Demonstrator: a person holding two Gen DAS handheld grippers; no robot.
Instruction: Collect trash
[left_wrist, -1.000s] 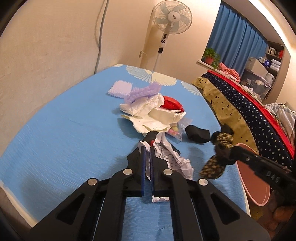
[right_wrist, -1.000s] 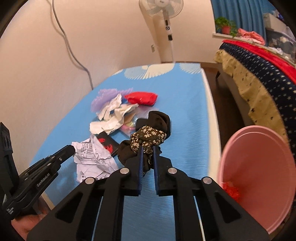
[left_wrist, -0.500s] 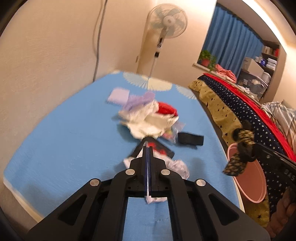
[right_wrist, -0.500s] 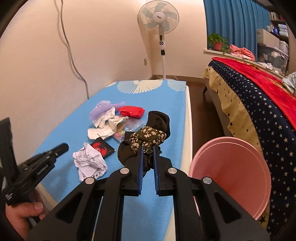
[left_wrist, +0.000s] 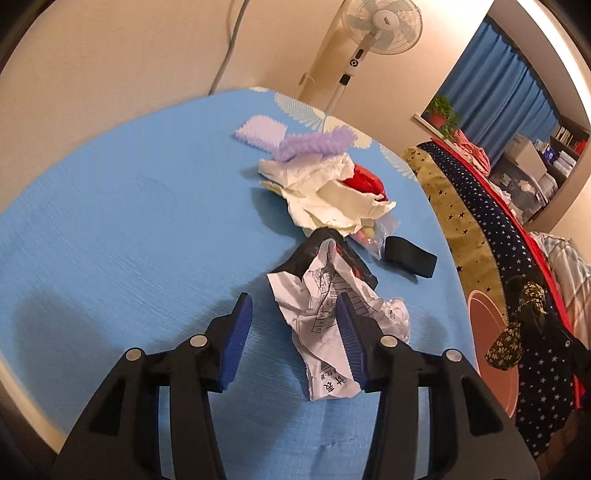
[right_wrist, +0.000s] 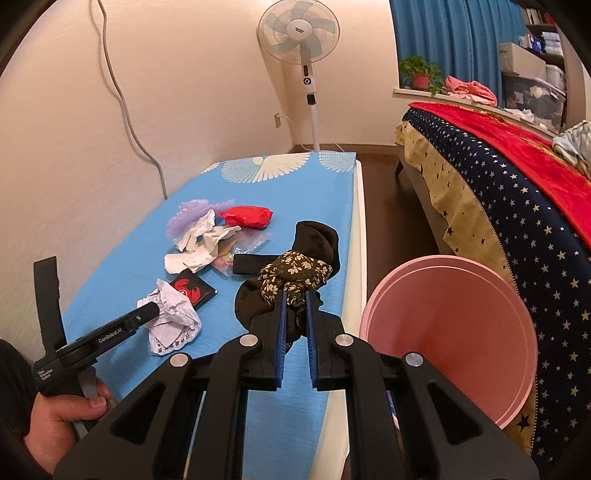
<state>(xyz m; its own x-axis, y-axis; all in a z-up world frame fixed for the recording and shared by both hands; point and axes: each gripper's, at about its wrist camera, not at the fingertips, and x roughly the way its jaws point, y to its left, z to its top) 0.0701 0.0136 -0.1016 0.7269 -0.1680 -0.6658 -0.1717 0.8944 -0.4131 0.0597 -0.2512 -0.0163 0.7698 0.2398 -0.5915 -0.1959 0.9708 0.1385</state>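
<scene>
A crumpled printed paper (left_wrist: 332, 325) lies on the blue mattress (left_wrist: 122, 229). My left gripper (left_wrist: 295, 328) is open, its jaws on either side of the paper's near part. The paper also shows in the right wrist view (right_wrist: 170, 317) with the left gripper's finger (right_wrist: 144, 317) on it. My right gripper (right_wrist: 294, 295) is shut on a floral and black cloth bundle (right_wrist: 295, 273), held above the mattress edge left of the pink bin (right_wrist: 454, 332). The bundle also hangs in the left wrist view (left_wrist: 517, 332) over the bin (left_wrist: 487, 321).
A black and red packet (right_wrist: 192, 291), white tissues (left_wrist: 328, 195), a red wrapper (right_wrist: 247, 216), purple foam (left_wrist: 314, 142), a clear bag (left_wrist: 373, 232) and a black strap (left_wrist: 408, 256) lie on the mattress. A bed with a starred cover (right_wrist: 517, 192) stands right. A fan (right_wrist: 299, 33) stands at the wall.
My left gripper has opened and dropped down around the crumpled paper. My right gripper has lifted the cloth bundle and drawn back toward the pink bin.
</scene>
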